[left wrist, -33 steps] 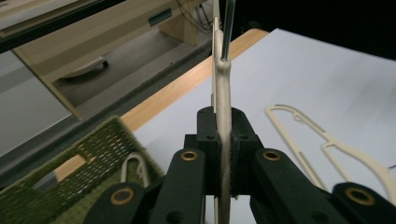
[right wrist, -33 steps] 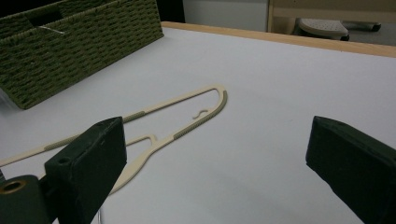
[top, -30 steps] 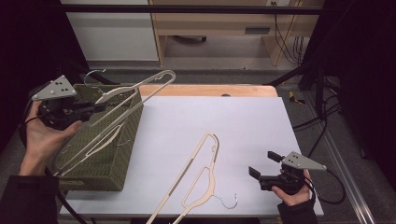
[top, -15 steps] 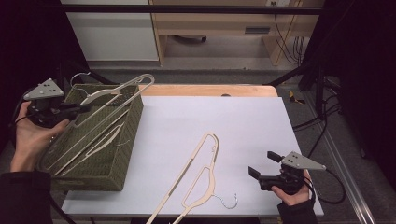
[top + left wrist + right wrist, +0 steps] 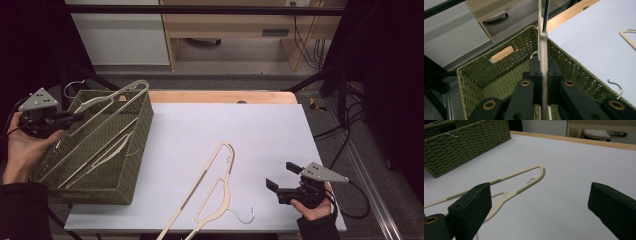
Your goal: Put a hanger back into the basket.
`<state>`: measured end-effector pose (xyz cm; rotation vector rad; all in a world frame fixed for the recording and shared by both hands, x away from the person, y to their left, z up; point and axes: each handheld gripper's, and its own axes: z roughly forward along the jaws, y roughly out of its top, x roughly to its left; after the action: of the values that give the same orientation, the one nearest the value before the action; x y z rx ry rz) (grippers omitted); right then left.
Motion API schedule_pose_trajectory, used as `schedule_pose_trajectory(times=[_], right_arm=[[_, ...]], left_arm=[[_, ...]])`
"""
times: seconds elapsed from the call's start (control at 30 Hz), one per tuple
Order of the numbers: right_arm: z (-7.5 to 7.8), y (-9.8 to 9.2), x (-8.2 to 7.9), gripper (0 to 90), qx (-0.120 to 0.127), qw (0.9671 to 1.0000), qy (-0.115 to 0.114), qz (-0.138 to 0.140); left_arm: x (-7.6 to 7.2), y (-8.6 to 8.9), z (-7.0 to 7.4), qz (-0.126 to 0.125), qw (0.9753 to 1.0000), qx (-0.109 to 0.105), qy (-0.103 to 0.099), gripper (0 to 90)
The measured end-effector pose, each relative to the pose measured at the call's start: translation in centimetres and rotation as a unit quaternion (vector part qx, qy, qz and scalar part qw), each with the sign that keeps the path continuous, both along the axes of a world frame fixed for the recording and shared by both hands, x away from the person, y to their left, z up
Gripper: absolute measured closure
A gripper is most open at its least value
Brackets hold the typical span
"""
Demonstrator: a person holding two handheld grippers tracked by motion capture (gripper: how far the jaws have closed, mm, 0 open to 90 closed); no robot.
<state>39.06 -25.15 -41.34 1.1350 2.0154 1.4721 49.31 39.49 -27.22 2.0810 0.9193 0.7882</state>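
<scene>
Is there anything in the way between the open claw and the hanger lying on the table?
Nothing visible. The right gripper is open and hovers just right of the hanger on the table; between them lies only bare white table. The green basket stands far off on the left side.

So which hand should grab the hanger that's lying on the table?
The right gripper: its fingers are open, empty, beside the table hanger. The left gripper is shut on another hanger over the basket.
</scene>
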Motion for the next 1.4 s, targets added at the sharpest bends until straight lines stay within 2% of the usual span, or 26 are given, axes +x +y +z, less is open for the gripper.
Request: schedule_pose_trajectory(times=[0.1,0.2,0.27,0.4,0.57,0.6,0.63,0.77,0.83,0.9,0.97,1.2,1.3,1.37,1.4], right_arm=[[0.0,-0.1,0.0,5.9,-0.004,1.0000,0.000,0.004],[0.0,0.0,0.0,5.9,0.000,1.0000,0.000,0.000],[0.0,0.0,0.0,5.9,-0.002,1.0000,0.000,0.002],[-0.1,0.0,0.0,5.9,-0.004,1.0000,0.001,0.001],[-0.1,0.1,0.0,6.0,-0.005,1.0000,0.001,0.004],[-0.1,0.1,0.1,6.0,-0.006,1.0000,0.001,0.003],[-0.1,0.1,0.1,6.0,-0.006,1.0000,0.000,0.003],[-0.2,0.2,0.0,6.0,-0.005,1.0000,0.000,0.003],[-0.2,0.2,0.1,6.0,-0.006,1.0000,0.000,0.003],[-0.2,0.2,0.1,6.1,-0.004,1.0000,0.002,0.001],[-0.2,0.3,0.0,6.1,-0.006,1.0000,0.003,0.002],[-0.2,0.3,0.1,6.2,-0.009,0.9999,0.001,0.006],[-0.2,0.3,0.1,6.2,-0.008,0.9999,0.001,0.007],[-0.2,0.3,0.0,6.3,-0.009,0.9999,0.002,0.007],[-0.3,0.3,0.0,6.3,-0.009,0.9999,0.002,0.007]], left_arm=[[0.4,0.4,-0.7,0.008,1.0000,0.004,-0.002,85.3],[0.5,0.8,-1.5,0.015,0.9998,0.008,0.010,85.3],[0.5,1.0,-2.1,0.015,0.9999,0.004,0.006,85.3],[0.8,0.9,-3.3,0.017,0.9992,0.031,0.018,85.3],[1.0,0.5,-5.1,0.016,0.9989,0.036,0.025,85.3],[1.1,0.3,-5.6,0.012,0.9990,0.037,0.020,85.2],[1.0,0.2,-6.0,0.016,0.9987,0.039,0.028,85.3],[1.1,0.1,-7.9,0.022,0.9988,0.026,0.034,85.2],[1.1,0.0,-8.6,0.022,0.9987,0.026,0.039,85.1],[1.0,-0.2,-9.3,0.021,0.9979,0.035,0.049,84.6],[0.9,-0.5,-9.9,0.019,0.9975,0.032,0.061,83.8],[0.7,-1.6,-10.9,0.006,0.9957,0.042,0.083,80.0],[0.7,-2.1,-11.4,0.001,0.9943,0.043,0.098,78.3],[0.6,-2.3,-11.7,-0.006,0.9926,0.051,0.110,77.1],[0.7,-2.5,-11.9,-0.004,0.9924,0.048,0.114,76.5]])
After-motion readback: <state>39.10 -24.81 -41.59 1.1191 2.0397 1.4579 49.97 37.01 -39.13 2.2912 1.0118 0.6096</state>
